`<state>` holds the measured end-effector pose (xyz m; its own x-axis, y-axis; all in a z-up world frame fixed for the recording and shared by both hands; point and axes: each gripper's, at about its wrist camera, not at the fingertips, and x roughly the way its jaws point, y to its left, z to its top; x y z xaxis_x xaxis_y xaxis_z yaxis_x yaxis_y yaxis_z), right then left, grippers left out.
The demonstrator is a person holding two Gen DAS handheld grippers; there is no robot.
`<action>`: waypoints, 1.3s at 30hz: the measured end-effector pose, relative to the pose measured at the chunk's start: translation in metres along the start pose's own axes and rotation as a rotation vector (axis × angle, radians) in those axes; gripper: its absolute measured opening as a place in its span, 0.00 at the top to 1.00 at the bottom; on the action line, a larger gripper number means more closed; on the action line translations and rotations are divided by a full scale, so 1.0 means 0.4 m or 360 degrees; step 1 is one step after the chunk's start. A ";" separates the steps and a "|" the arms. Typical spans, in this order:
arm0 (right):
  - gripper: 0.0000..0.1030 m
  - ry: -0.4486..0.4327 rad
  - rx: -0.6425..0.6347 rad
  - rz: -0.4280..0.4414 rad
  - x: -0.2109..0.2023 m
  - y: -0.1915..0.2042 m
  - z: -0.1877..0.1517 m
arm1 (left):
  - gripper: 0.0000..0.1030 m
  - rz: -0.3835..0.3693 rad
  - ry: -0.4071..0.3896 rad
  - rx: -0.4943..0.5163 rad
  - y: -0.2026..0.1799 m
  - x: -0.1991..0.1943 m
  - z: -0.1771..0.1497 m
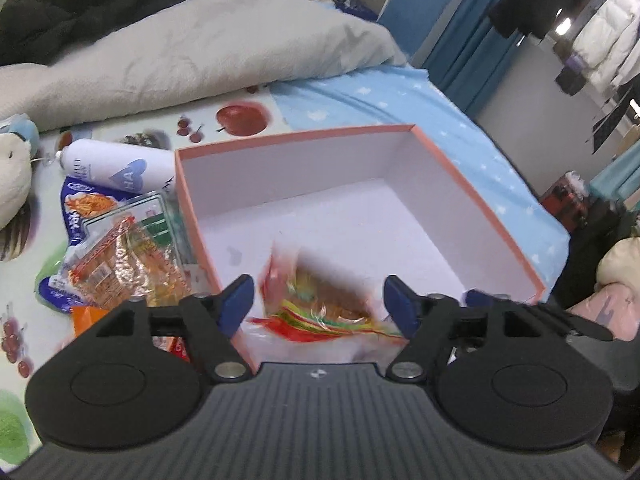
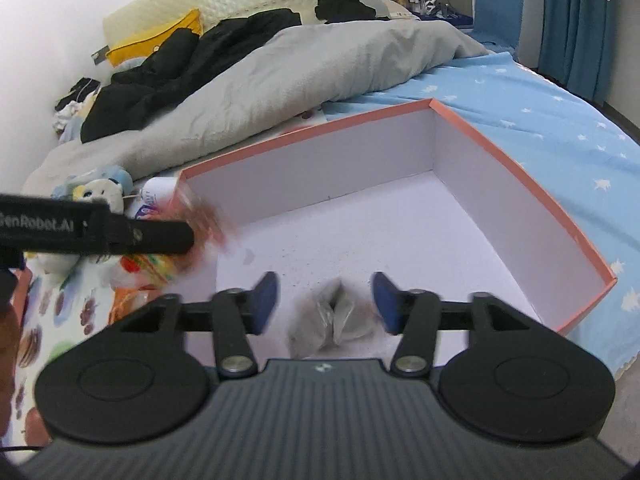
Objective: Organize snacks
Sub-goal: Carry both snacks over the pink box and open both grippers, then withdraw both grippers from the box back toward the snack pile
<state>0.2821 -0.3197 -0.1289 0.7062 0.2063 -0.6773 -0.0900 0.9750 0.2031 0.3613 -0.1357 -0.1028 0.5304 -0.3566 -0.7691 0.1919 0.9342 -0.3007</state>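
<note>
Snacks sit blurred between both spread claws over the open box (image 1: 476,200) on the bed, a colourful packet (image 1: 320,300) at the left claw (image 1: 318,306), a grey pouch (image 2: 330,318) at the right claw (image 2: 324,304), gripped by neither, so either could tumble outside the near wall.

open box (image 1: 480,216) on the bed (image 1: 400,100), duvet (image 1: 200,52) heaped behind it. left of the box: pile of snack packets (image 1: 120,256), bottle (image 1: 108,168) lying behind the pile, plush toy (image 1: 12,176) further left. inside the box near its front: one blurred packet (image 1: 320,304) at left, another packet (image 2: 330,320) at right.
</note>
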 end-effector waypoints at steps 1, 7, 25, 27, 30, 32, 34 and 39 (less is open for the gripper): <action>0.24 -0.0012 -0.0002 -0.0001 -0.005 0.002 0.000 | 0.24 0.0004 -0.0006 0.0004 -0.001 -0.006 0.000; 0.19 -0.0021 0.0041 -0.0009 -0.040 0.010 -0.004 | 0.24 -0.0002 -0.0077 0.0024 -0.008 -0.087 -0.001; 0.19 -0.0254 -0.0012 0.0058 -0.273 0.129 -0.014 | 0.24 0.0025 -0.0402 0.0044 -0.006 -0.467 -0.119; 0.19 -0.0271 -0.0033 0.0076 -0.293 0.147 -0.019 | 0.24 0.0029 -0.0431 0.0037 -0.001 -0.504 -0.138; 0.19 -0.0296 -0.0070 0.0102 -0.319 0.176 -0.030 | 0.24 0.0039 -0.0475 0.0023 0.012 -0.555 -0.171; 0.19 -0.0305 -0.0086 0.0118 -0.333 0.192 -0.037 | 0.24 0.0044 -0.0489 0.0011 0.019 -0.580 -0.191; 0.19 -0.0311 -0.0097 0.0137 -0.345 0.207 -0.046 | 0.24 0.0051 -0.0502 -0.0002 0.030 -0.603 -0.214; 0.19 -0.0311 -0.0122 0.0174 -0.360 0.239 -0.074 | 0.24 0.0070 -0.0513 -0.0039 0.058 -0.641 -0.261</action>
<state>0.1511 -0.2539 -0.0329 0.8114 0.2982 -0.5027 -0.2211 0.9527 0.2084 0.1434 -0.0237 0.0287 0.7727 -0.2899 -0.5647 0.1450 0.9467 -0.2876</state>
